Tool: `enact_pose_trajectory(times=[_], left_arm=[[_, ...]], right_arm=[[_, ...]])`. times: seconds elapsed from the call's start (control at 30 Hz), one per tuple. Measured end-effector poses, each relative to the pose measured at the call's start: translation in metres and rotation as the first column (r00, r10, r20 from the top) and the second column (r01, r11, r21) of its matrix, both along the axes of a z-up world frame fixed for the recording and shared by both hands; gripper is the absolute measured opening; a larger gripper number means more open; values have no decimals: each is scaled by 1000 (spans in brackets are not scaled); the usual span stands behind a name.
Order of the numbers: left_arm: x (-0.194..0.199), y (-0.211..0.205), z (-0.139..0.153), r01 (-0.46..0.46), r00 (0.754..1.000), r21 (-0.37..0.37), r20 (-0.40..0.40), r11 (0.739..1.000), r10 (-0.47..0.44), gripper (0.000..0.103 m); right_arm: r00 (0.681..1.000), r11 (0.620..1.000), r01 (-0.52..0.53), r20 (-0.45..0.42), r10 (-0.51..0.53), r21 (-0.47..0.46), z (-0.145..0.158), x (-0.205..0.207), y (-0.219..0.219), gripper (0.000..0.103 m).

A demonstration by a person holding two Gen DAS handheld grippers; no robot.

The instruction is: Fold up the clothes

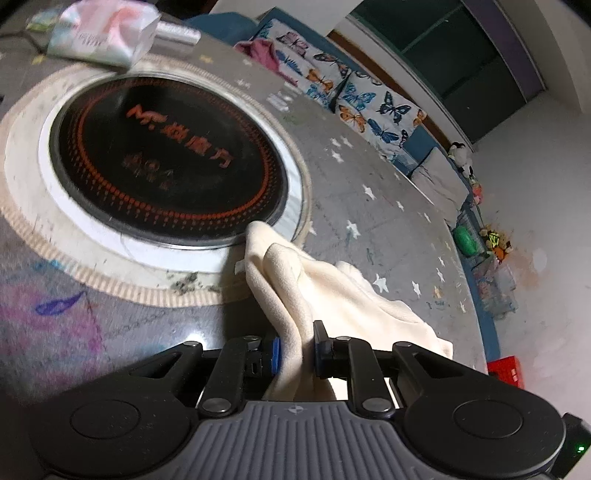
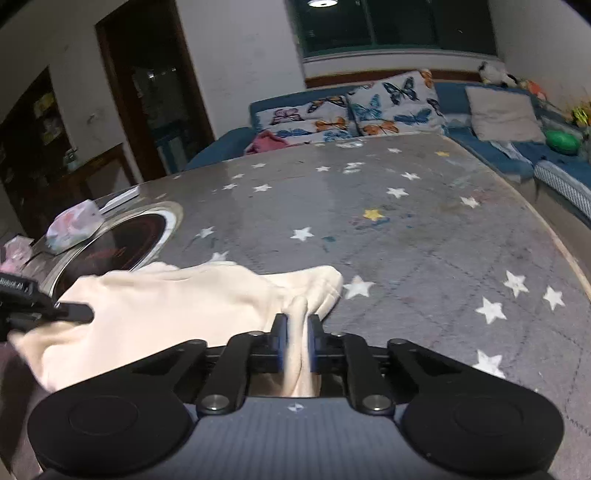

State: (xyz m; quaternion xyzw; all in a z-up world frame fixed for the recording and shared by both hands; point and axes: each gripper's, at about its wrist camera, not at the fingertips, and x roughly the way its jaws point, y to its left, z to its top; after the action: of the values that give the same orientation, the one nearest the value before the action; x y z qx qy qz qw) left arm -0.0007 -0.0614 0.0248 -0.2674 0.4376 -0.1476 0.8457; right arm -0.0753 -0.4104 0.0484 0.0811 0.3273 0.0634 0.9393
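Observation:
A cream cloth garment (image 1: 325,295) lies bunched on the grey star-patterned table (image 1: 388,192), its far tip touching the rim of the round black cooktop (image 1: 166,162). My left gripper (image 1: 295,350) is shut on a fold of the garment near its close edge. In the right wrist view the same garment (image 2: 166,302) stretches to the left, and my right gripper (image 2: 295,339) is shut on another fold of it. The left gripper also shows at the left edge of the right wrist view (image 2: 44,314), holding the cloth's other end.
A wrapped pastel packet (image 1: 107,33) and a silver cylinder (image 1: 177,35) lie beyond the cooktop. A blue sofa with butterfly cushions (image 2: 354,110) and a pink cloth (image 2: 266,142) runs behind the table. Toys and a red box (image 1: 506,369) sit on the floor.

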Motion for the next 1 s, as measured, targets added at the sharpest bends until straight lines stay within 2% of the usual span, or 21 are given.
enact_pose_trajectory(times=[0.2,0.47,0.77,1.0], left_arm=[[2,-23,24,75,994,28,72,997,-76,15],[4,-93,39,215,969,37,118,976,-218,15],[-2,-172,38,350,926,62,129,935,-355,15],[-4,-206,38,391,906,98,135,915,-402,15]], right_arm=[[995,1000,18,98,-16,-18,28,-23,-5,8],[978,983,148,161,-129,-109,61,-51,-44,8],[954,942,283,156,-258,-178,65,-67,-91,8],[938,922,337,150,-312,-191,61,-68,-115,8]])
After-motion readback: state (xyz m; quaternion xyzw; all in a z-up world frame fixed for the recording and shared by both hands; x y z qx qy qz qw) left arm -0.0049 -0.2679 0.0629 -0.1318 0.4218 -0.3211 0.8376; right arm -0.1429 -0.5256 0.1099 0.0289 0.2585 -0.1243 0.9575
